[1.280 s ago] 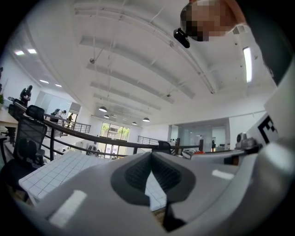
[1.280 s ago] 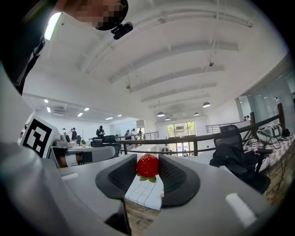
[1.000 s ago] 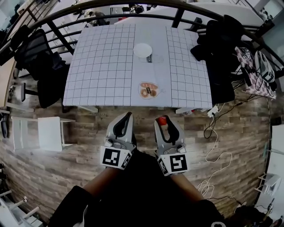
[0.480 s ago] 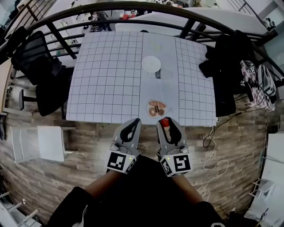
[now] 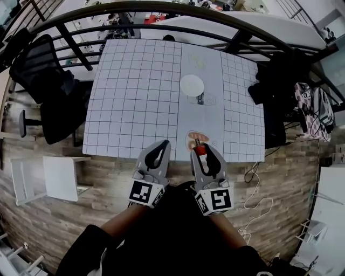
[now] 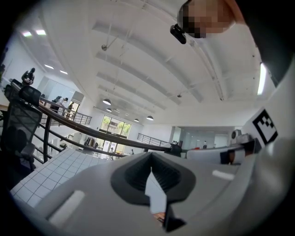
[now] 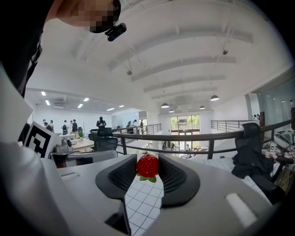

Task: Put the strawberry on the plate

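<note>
My right gripper (image 5: 200, 144) is shut on a red strawberry (image 5: 199, 149), which sits between the black pads with its green leaves down (image 7: 147, 165). It hangs over the table's near edge, just in front of a small patterned dish (image 5: 197, 139). A plain white plate (image 5: 192, 85) lies farther back on the grid-patterned table (image 5: 135, 97), with a clear cup (image 5: 202, 99) right beside it. To the left of the right gripper, my left gripper (image 5: 163, 144) hangs at the same edge, its jaws together and nothing in them (image 6: 150, 159).
A black office chair (image 5: 46, 81) stands left of the table and a chair draped in dark clothes (image 5: 275, 81) stands to its right. A dark railing (image 5: 161, 8) runs behind. A white stool (image 5: 54, 172), a bag (image 5: 310, 105) and cables (image 5: 253, 178) are on the wooden floor.
Both grippers have come forward from over the floor to the table's near edge. The strawberry stays gripped in the right gripper and is now by the patterned dish.
</note>
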{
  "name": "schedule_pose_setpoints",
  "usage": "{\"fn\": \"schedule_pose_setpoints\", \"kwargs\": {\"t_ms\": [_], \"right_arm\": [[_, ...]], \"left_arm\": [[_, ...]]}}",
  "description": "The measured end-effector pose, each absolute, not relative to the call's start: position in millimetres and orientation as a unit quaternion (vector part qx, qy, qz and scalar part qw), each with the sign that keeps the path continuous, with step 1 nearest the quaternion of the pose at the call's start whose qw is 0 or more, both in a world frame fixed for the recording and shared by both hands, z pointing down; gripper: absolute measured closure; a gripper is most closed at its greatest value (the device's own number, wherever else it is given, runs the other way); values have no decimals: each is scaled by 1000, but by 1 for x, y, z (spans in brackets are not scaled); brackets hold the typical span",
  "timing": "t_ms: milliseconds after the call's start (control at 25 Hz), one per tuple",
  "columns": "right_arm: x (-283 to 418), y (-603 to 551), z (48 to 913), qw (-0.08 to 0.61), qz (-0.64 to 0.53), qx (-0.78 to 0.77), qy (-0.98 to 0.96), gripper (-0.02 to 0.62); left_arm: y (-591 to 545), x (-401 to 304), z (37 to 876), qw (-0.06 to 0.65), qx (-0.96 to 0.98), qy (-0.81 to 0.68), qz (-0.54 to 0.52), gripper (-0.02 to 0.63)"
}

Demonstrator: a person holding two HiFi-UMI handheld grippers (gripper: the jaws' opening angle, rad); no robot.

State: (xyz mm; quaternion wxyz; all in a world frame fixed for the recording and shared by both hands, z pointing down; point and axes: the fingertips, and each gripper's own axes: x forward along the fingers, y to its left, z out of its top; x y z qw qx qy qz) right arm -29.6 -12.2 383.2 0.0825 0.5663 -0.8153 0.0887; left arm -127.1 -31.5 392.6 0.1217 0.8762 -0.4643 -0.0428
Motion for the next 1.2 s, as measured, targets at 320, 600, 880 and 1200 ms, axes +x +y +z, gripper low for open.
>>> {"fn": "schedule_pose_setpoints", "kwargs": {"t_ms": [320,600,880,1200], "right_arm": [[-57,-13,390,88,107,548,-825,453],[-48,-21,394,76,104,549,-826,453],[-34,-48,392,65,102,542,-831,453],[-9,-103,400,61,109,539,-833,453]], "left_arm": [[-29,-136,403,130,876,-462,-46,598],[-28,-132,402,119,877,-464,-43,598],[-52,-124,397,102,871,-479,-31,598],[-98,-96,404,96,870,-483,-11,598]]}}
